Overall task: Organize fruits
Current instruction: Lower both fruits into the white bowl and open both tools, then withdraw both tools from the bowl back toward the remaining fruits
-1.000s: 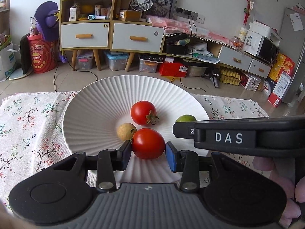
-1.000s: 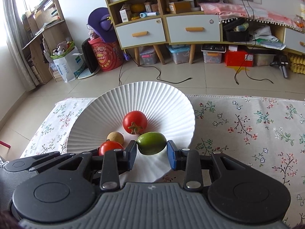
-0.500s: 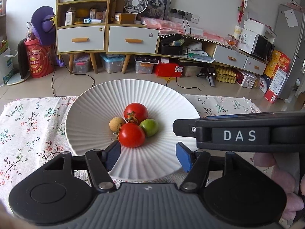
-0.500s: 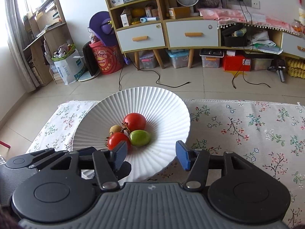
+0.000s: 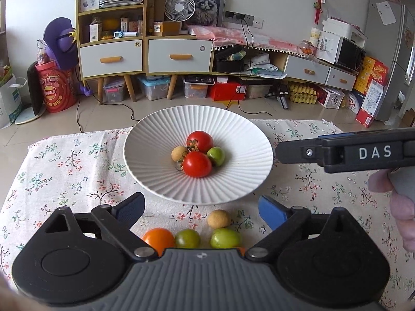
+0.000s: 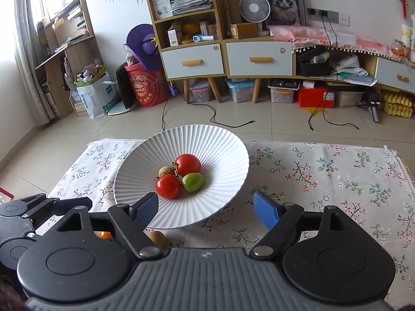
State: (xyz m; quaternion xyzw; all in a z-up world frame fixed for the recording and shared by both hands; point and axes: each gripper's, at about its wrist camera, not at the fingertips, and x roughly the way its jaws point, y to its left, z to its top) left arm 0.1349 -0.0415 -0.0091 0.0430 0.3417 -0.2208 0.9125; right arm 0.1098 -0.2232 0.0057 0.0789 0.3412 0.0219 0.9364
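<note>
**On floral cloth: both hand-held grippers apart, 4 fruits in plate, more loose in front**

On the surface w/ floral tablecloth (image 5: 77, 171) sits a white ribbed plate (image 5: 233, 181), roughly centre in both views. Inside the plate, clustered at the middle & touching each other: near red tomato (image 5: 197, 164), far red tomato (image 5: 200, 141) w/ dried calyx facing the near one, small tan longan-like fruit (image 5: 179, 154) on the left, small green fruit (image 5: 216, 156) on the right.

Left hand-held gripper (image 5: 201, 208): blue pads wide apart, nothing between them, positioned over the cloth at the plate's near rim. Its fingers (image 5: 272, 212) touch no fruit.

Loose fruit on the cloth between plate and left wrist cam: tan fruit (image 5: 219, 218) just below the plate rim; nearer the cam a row of orange fruit (image 5: 158, 238), dark-green fruit (image 5: 187, 238), lighter green fruit (image 5: 225, 238). Row partly cut off by the gripper body; a bit of another orange thing at the right end, can't tell what.

Right hand-held gripper (image 6: 206, 207): pads also wide apart, empty, over the plate's near edge. In the left wrist view it shows side-on at the right, black bar w/ "DAS" label, person's hand (image 5: 399, 207) under it. Right wrist view: left gripper's body at lower left, plus the tan fruit and a sliver of orange behind the left finger.

Bkgd: floor w/ cables, cabinet w/ drawers (image 6: 225, 57), desk fan (image 6: 253, 7), cat picture (image 6: 282, 2).
</note>
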